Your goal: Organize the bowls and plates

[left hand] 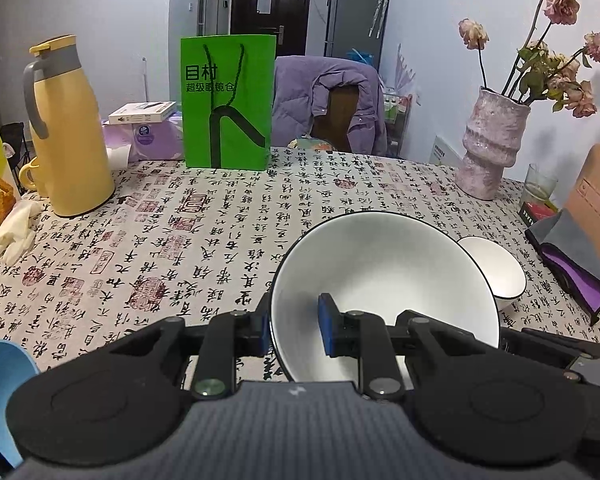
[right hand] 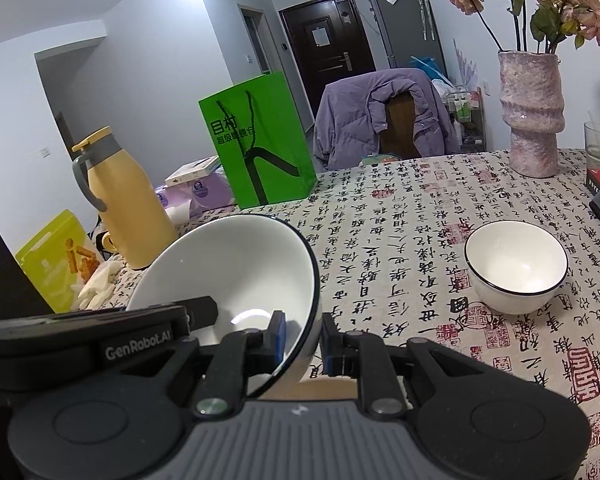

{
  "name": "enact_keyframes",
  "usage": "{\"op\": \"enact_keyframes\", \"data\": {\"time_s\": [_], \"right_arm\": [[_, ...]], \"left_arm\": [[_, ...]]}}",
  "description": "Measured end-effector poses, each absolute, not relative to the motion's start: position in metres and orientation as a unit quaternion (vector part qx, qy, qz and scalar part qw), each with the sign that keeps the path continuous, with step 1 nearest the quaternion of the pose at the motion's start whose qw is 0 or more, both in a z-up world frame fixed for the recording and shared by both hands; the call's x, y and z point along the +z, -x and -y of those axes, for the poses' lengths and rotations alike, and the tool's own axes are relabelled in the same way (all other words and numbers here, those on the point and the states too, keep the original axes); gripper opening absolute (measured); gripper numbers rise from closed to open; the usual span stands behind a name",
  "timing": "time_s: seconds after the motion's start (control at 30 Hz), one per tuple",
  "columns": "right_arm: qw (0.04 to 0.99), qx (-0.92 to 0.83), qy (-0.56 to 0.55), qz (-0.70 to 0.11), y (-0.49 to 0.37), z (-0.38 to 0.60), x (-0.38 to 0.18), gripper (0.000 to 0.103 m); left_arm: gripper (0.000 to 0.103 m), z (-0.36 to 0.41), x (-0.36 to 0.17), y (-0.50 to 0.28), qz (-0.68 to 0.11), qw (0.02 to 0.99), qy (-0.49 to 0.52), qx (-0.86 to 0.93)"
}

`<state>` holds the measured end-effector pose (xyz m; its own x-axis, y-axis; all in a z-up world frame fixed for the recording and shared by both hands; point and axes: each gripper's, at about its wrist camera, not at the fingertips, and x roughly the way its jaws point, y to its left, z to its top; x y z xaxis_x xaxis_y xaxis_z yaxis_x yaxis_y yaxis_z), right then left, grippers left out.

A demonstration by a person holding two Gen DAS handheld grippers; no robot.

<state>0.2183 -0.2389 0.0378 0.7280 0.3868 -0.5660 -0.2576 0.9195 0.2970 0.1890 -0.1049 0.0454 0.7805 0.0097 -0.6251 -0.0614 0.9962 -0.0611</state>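
Large white bowl (left hand: pixel 384 280) empty, tilted, above tablecloth (left hand: pixel 180 240); left gripper (left hand: pixel 296 328) and right gripper (right hand: pixel 304 340) each pinch its rim. Small bowl (right hand: pixel 516 266) empty, just beside large bowl.

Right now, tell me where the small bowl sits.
The small bowl stands on the tablecloth right of the large bowl in both views, nearer than the pink vase.
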Motion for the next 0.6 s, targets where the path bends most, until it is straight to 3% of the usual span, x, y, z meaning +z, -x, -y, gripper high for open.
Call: {"op": "enact_keyframes", "data": {"time_s": [0.6], "right_arm": [[0.926, 0.183, -0.089, -0.317, -0.198, 0.218, 0.047, 0.018]], "left_arm": [[0.022, 0.085, 0.053, -0.164, -0.317, 0.947, 0.046, 0.025]]}}
